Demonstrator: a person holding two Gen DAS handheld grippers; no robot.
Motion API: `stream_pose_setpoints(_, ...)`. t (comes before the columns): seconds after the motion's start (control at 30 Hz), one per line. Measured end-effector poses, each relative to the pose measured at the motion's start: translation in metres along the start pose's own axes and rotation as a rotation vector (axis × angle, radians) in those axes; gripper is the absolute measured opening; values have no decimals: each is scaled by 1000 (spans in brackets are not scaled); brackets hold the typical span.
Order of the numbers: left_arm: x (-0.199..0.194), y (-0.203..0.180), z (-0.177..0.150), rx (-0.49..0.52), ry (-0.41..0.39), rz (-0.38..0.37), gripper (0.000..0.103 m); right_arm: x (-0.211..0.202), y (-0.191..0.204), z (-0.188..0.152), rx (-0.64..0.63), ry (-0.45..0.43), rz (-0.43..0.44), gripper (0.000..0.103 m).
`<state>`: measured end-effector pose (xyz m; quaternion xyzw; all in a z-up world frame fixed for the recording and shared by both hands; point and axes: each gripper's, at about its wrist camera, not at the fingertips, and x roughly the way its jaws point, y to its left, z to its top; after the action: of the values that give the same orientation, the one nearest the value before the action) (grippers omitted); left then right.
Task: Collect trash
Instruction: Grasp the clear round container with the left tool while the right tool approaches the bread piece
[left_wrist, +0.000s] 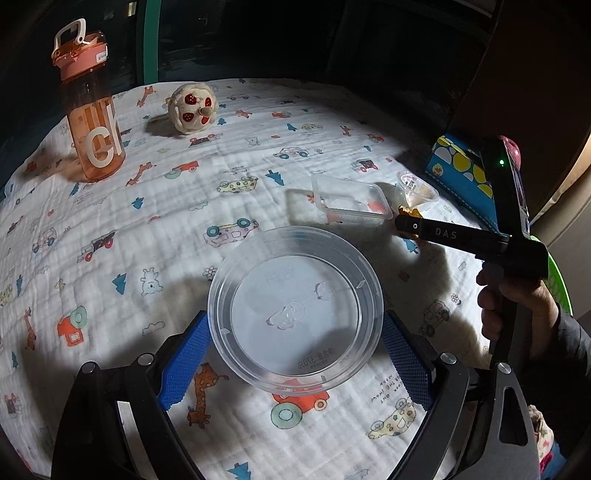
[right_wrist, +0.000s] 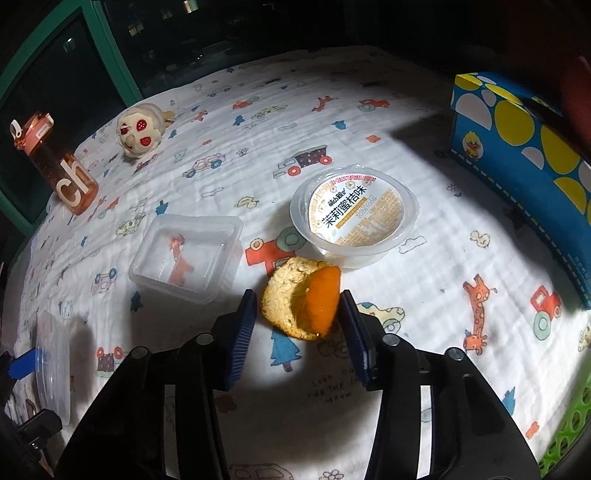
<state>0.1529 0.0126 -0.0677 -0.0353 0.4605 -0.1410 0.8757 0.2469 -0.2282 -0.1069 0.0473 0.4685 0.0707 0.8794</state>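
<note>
I hold the round lid (left_wrist: 295, 310) in my left gripper (left_wrist: 295, 354): its blue pads stand wide and press on the two opposite sides of the rim, so the lid stays flat above the cloth (left_wrist: 177, 206). I think it is kept there as a first piece of trash, while the other hand goes for the next one. The surface seems to be a worktop under this printed cloth, but I cannot tell what is below it.

My right gripper (right_wrist: 298, 325) points down at the peel (right_wrist: 301, 297), an orange piece with a pale inside, near the right edge. The jaws are narrow around it. The right pad touches the orange side; between the left pad and the peel I see a small gap, so I judge that it is not yet gripped.

Just behind the peel stands the jelly cup (right_wrist: 354, 212), sealed, with Chinese writing on its lid. Beside it, to the left, lies a clear tray (right_wrist: 186, 258), empty.

At the far left corner stands the bottle (left_wrist: 90, 107) with big white letters "ch". Near it sits a plush toy (left_wrist: 192, 107). At the right edge is a blue box (right_wrist: 517, 155) with yellow dots and a small duck. The side of the right gripper reads "DAS". The cloth has the words "FOR THE MOON".
</note>
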Motion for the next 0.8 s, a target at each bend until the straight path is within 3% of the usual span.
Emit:
stream_pose_setpoints(0.27,-1,-1,0,-3,-3,-3,88,0,-4,-1,4,-5,22,42)
stream_pose_setpoints(0.5,-6,-7,1,2,-12,-7,88,-15,-10,-13,22,-12,59,29)
stream_pose_setpoints(0.8,-16,-35,5,37,-33,-58,88,-71,-24,-40,33,-72,76,29)
